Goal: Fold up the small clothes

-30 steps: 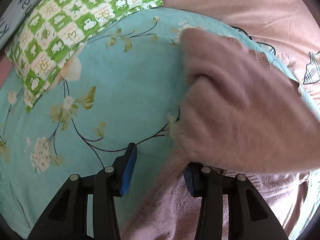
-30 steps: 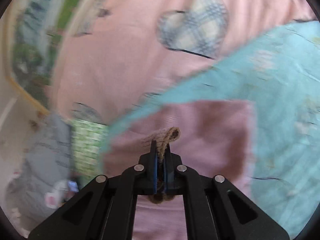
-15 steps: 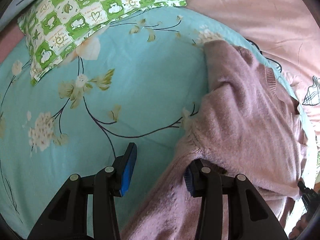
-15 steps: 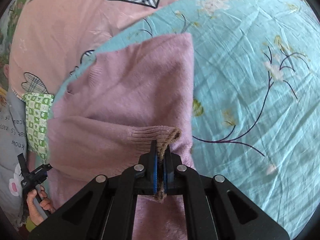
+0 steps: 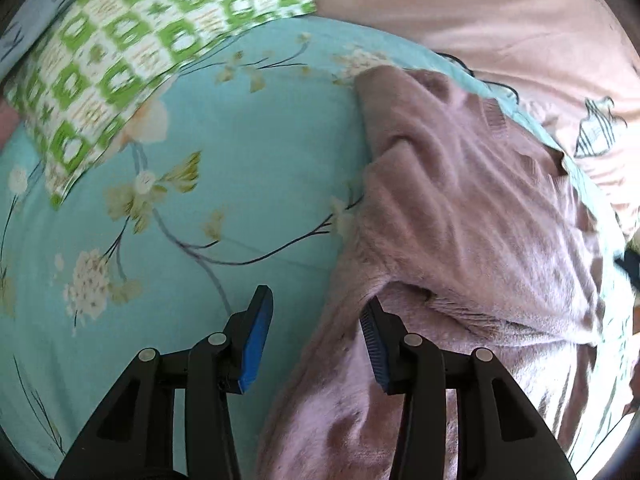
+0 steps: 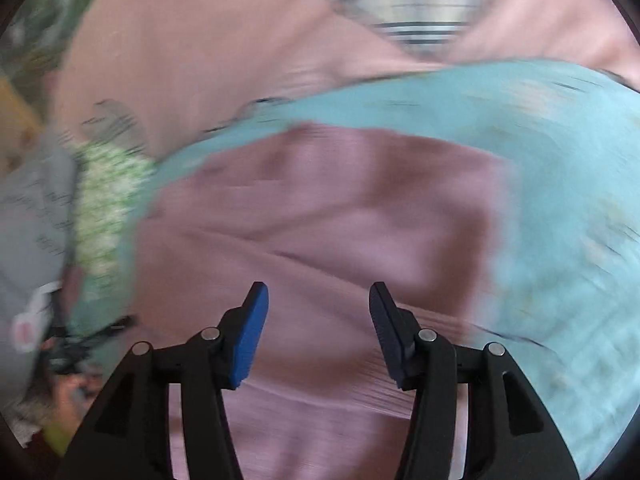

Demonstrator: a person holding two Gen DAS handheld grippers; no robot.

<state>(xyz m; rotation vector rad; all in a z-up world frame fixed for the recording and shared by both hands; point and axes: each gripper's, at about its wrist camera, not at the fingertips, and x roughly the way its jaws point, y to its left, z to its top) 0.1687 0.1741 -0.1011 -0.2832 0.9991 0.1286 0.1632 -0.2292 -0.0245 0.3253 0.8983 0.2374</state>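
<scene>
**Sweater part-folded, both grippers empty**

L wrist: pink sweater [image 5: 460, 208] lies on teal floral sheet [image 5: 160, 240], one layer doubled over the body, creased, edges uneven. Judged: first fold down, more folds and smoothing left. Left gripper [image 5: 316, 332] jaws spread wide, holding nothing; R-hand finger touching or just over the knit edge, can't tell which. Green check pillow [image 5: 120, 60] beyond. Sweater's near end cut off by frame.

R wrist: heavy blur. Right gripper [image 6: 318, 330] jaws apart, empty, above the sweater [image 6: 320, 220]. Folds, hem unreadable.
</scene>
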